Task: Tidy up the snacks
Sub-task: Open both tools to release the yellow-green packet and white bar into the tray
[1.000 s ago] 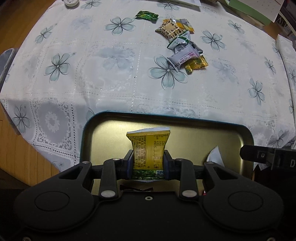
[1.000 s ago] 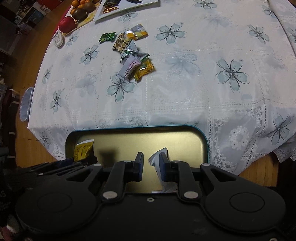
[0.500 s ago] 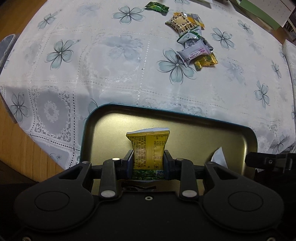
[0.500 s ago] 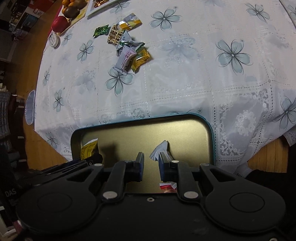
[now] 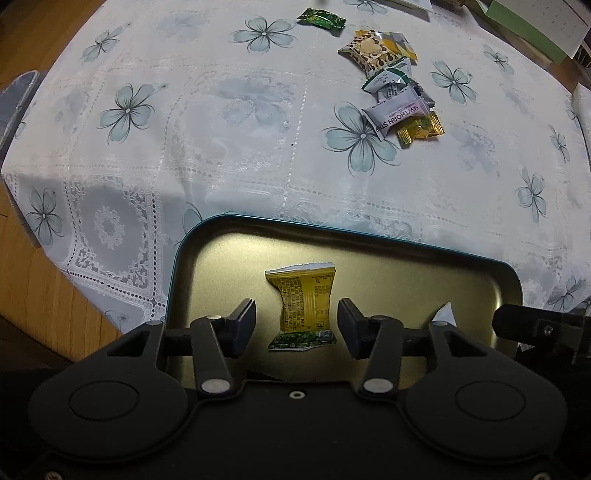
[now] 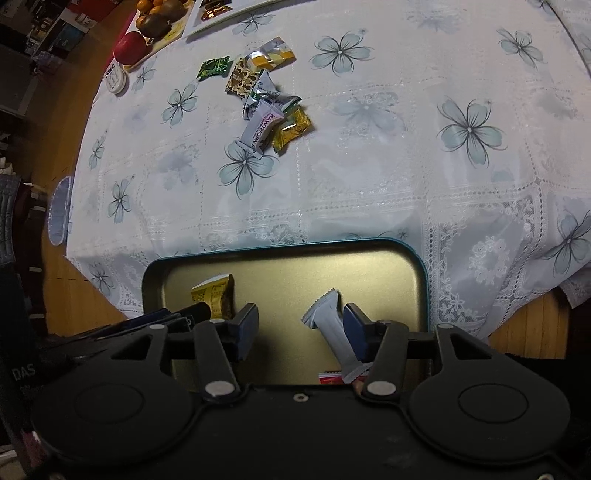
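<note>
A teal-rimmed gold tin tray (image 5: 406, 280) (image 6: 295, 273) sits at the near edge of the flowered tablecloth. In the left wrist view my left gripper (image 5: 297, 323) hangs over it with its jaws opening. A yellow snack packet (image 5: 303, 306) lies in the tray between the fingers, clear of both pads. In the right wrist view my right gripper (image 6: 300, 328) is also opening. A white stick packet (image 6: 328, 317) leans on its right finger, far from the left one. Several wrapped snacks (image 5: 395, 92) (image 6: 266, 107) lie in a loose pile farther out on the cloth.
A green candy (image 5: 321, 18) (image 6: 213, 67) lies apart from the pile. A fruit plate (image 6: 155, 18), a red apple (image 6: 129, 48) and a small white tin (image 6: 115, 77) sit at the far left corner. A green box (image 5: 524, 29) stands far right. Wooden floor shows past the table's edges.
Both grippers have opened. The left one let go of the yellow packet, which now lies in the tray. The right one released the white packet, which leans on its right finger.
</note>
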A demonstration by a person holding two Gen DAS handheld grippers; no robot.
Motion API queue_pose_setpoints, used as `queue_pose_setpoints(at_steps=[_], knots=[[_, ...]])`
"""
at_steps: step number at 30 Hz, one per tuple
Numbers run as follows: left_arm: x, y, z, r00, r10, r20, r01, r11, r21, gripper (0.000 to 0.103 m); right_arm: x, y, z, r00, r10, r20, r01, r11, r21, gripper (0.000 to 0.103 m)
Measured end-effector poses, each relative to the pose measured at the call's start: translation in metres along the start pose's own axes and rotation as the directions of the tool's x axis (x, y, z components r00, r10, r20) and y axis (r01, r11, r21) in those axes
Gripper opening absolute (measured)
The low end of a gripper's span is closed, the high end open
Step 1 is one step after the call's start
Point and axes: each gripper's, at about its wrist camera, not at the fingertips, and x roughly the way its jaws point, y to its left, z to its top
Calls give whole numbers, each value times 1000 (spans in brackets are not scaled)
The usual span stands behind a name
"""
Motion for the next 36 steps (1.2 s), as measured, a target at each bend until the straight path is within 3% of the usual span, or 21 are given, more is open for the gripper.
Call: queue_pose_setpoints(at_steps=[7, 13, 15, 17, 20, 24, 28, 31, 36], knots=[[-18, -7, 1, 999, -2, 49, 2, 1000, 7, 56, -7, -6, -2, 1000, -5, -1, 5, 997, 71, 54], [-27, -20, -1, 986, 84, 144, -90, 995, 35, 57, -16, -7, -2, 1000, -13, 22, 11, 993, 121, 55], [-27, -20, -2, 985, 112, 130, -115, 993, 18, 56, -20, -5, -1, 1000, -14, 25, 11, 995, 103, 55], [-29, -20, -6, 988, 95, 120, -99, 995, 25, 57, -24, -2, -1, 1000, -19, 25, 17, 996, 93, 55], [-27, -18, -13, 986, 121, 118, -125, 992, 23, 57, -26, 3, 0, 1000, -16, 14, 15, 997, 79, 66], [-31, -13, -14, 995, 55, 88, -55, 999, -3, 58, -24, 11, 1, 999, -48, 16, 48, 998, 43, 66], [-28, -8, -13, 987, 95, 126, -93, 995, -22, 58, -15, 12, 1, 994, -110, 1, 110, 994, 21, 67], [-27, 3, -9, 991, 74, 115, -69, 997, -45, 58, -12, 7, -3, 986, -163, -43, 166, 984, 61, 67], [-42, 7, -6, 988, 37, 153, -23, 996, -87, 58, -24, 13, -10, 987, -155, -34, 156, 986, 57, 67]])
